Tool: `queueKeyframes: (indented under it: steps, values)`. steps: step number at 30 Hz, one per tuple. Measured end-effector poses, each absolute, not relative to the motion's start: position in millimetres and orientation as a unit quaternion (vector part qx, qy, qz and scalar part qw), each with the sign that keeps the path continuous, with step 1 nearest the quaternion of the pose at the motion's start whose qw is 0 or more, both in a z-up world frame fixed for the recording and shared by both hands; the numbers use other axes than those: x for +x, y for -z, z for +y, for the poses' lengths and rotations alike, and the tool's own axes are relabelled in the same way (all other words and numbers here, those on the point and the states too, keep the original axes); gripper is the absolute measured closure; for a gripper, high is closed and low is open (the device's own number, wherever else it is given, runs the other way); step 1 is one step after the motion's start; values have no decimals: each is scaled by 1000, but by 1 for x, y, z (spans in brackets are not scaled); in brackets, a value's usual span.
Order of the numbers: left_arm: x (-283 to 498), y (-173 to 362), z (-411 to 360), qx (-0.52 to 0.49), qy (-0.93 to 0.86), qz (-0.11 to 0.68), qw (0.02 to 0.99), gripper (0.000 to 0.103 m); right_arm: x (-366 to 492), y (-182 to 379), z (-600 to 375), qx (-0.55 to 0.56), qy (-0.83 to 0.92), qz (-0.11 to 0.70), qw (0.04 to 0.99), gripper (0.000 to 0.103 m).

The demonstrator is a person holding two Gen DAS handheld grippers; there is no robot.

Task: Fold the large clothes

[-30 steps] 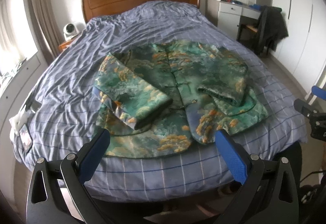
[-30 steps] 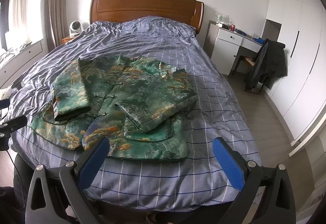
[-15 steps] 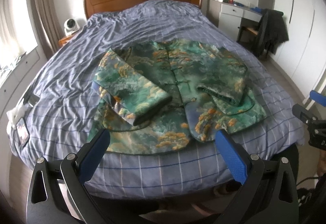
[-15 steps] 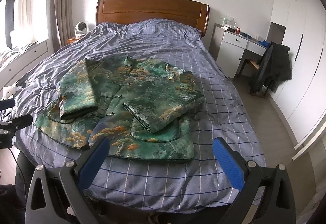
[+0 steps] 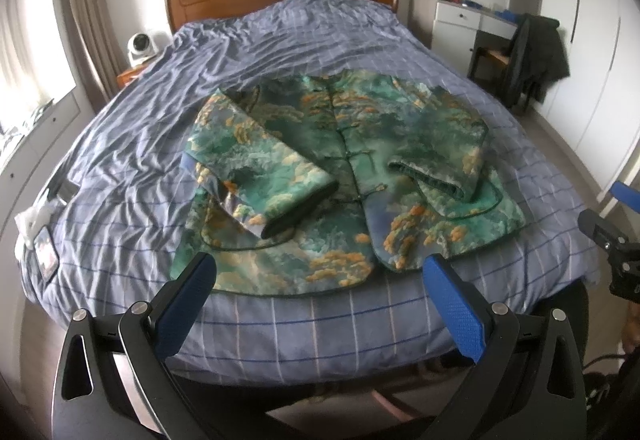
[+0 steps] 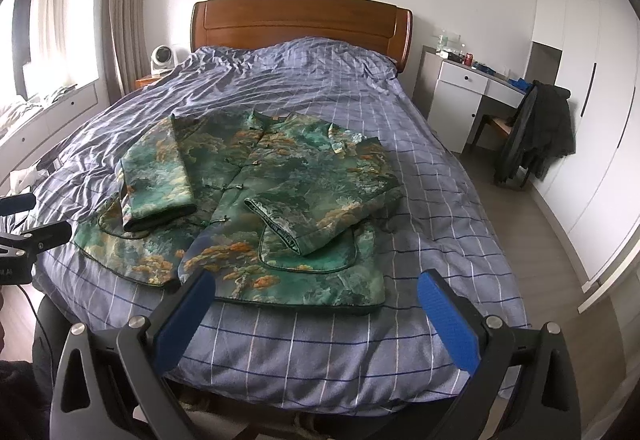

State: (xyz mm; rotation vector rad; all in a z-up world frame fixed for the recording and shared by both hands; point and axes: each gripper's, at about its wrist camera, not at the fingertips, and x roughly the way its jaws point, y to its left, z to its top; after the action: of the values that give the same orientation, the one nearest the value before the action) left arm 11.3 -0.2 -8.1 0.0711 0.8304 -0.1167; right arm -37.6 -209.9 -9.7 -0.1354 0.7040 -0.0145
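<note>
Left gripper (image 5: 320, 282): blue-padded jaws spread wide, holding nothing, poised above the foot edge of the bed (image 5: 320, 336) and clear of the cloth. Right gripper (image 6: 316, 296): jaws likewise wide apart and empty, at the same edge. Green brocade jacket (image 5: 352, 175) lies face up on the checked blue duvet (image 6: 320, 91), front buttoned, both sleeves folded inward across the chest, hem nearest the grippers. A dark coat (image 6: 540, 127) hangs over a chair beside the white desk (image 6: 464, 87).

Desk clutter (image 6: 460, 53) perhaps bottles; too small.
</note>
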Motion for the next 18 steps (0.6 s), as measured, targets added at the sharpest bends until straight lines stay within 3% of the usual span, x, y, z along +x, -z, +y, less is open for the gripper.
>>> queueKeyframes:
  steps: [18]
  values:
    - [16,16,3,31,54,409,910,0,-32,16,-206,-71,-3,355,932,0]
